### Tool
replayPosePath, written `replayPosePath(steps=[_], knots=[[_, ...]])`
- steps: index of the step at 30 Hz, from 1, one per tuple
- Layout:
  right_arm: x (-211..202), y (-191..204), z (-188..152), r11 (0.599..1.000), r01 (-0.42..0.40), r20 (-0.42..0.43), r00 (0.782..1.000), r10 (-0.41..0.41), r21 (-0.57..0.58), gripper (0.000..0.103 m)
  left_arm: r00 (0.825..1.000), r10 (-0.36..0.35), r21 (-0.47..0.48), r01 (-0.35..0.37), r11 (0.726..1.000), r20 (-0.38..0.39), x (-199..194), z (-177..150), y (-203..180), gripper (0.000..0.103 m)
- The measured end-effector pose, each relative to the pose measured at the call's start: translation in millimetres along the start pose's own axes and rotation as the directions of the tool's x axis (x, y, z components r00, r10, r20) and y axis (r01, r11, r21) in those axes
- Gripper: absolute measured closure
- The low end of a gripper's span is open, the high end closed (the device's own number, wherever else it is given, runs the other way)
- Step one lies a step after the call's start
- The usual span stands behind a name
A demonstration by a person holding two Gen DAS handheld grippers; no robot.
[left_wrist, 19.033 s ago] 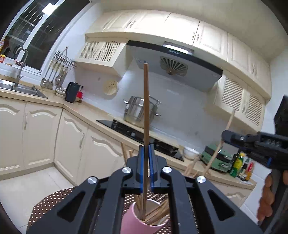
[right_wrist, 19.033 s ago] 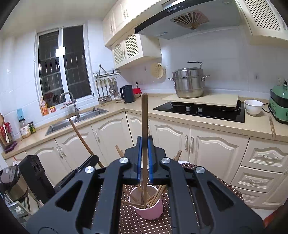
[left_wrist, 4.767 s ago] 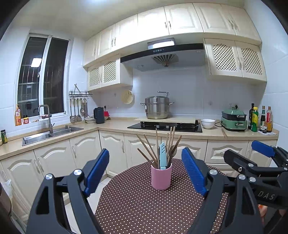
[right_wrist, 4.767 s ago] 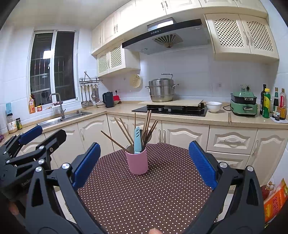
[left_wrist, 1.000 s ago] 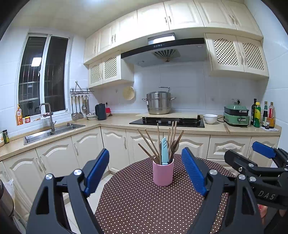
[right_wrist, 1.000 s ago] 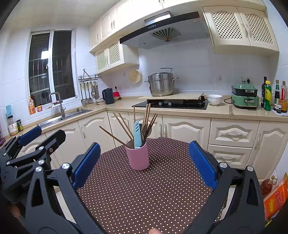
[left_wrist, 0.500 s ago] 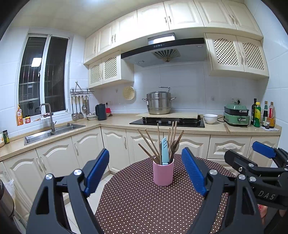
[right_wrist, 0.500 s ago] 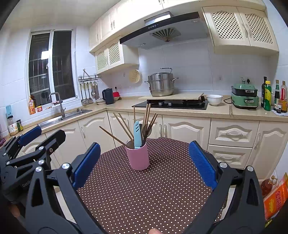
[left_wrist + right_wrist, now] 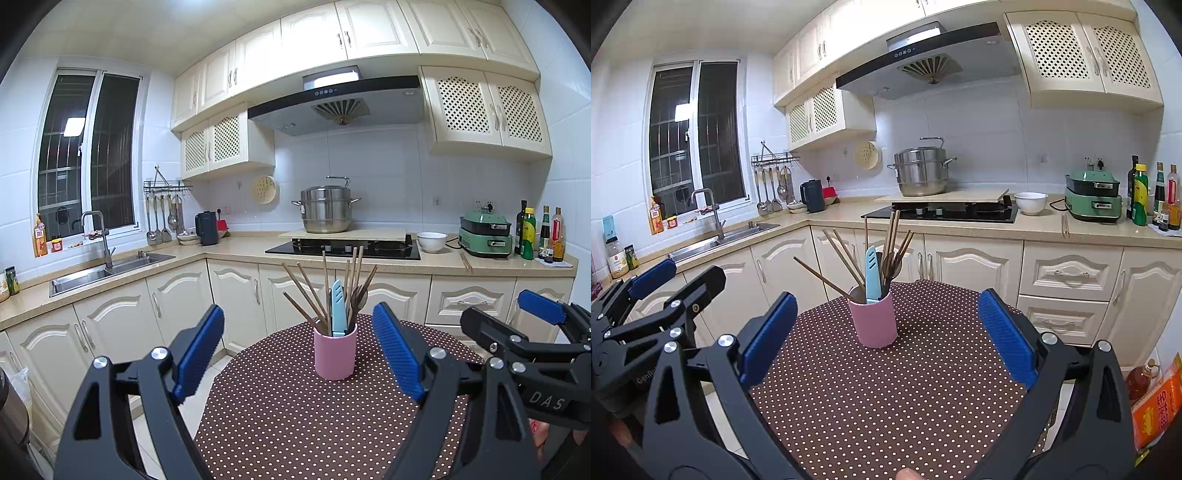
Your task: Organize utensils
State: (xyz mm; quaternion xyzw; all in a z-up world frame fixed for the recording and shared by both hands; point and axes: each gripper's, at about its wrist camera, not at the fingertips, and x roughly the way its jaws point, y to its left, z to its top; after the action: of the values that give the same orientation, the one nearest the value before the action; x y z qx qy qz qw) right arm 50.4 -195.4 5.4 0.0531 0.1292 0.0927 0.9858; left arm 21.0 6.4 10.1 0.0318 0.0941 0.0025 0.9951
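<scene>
A pink cup (image 9: pixel 335 352) (image 9: pixel 873 319) stands upright on the brown dotted tablecloth (image 9: pixel 295 424) (image 9: pixel 905 398). In it stand several wooden chopsticks (image 9: pixel 306 291) (image 9: pixel 846 258), a light blue utensil (image 9: pixel 338 308) (image 9: pixel 872 273) and a dark spoon (image 9: pixel 891 266). My left gripper (image 9: pixel 297 350) is open and empty, well short of the cup. My right gripper (image 9: pixel 886 332) is open and empty too, held back from the cup. In the left wrist view the right gripper (image 9: pixel 532 332) shows at the right edge; in the right wrist view the left gripper (image 9: pixel 661 286) shows at the left.
Cream cabinets and a counter run behind the table, with a sink (image 9: pixel 107 267), a hob (image 9: pixel 343 249) bearing a steel pot (image 9: pixel 325 214), a white bowl (image 9: pixel 431 242), a green appliance (image 9: pixel 485 236) and bottles (image 9: pixel 539 232). Orange packets (image 9: pixel 1156 406) sit low right.
None over the last second. Earlier each gripper was shut on a chopstick above the cup; both now stand open and drawn back, and the chopsticks are in the cup.
</scene>
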Motion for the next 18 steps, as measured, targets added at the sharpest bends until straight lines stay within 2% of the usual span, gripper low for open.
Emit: replayPosePath(steps=[18], knots=[[-0.4,-0.3,-1.4,1.0,0.0,-0.002,1.0,0.0,0.001,0.007,1.0,0.001,0.002,-0.001,1.0,-0.003,0.1,-3.1,1.0,0.022]])
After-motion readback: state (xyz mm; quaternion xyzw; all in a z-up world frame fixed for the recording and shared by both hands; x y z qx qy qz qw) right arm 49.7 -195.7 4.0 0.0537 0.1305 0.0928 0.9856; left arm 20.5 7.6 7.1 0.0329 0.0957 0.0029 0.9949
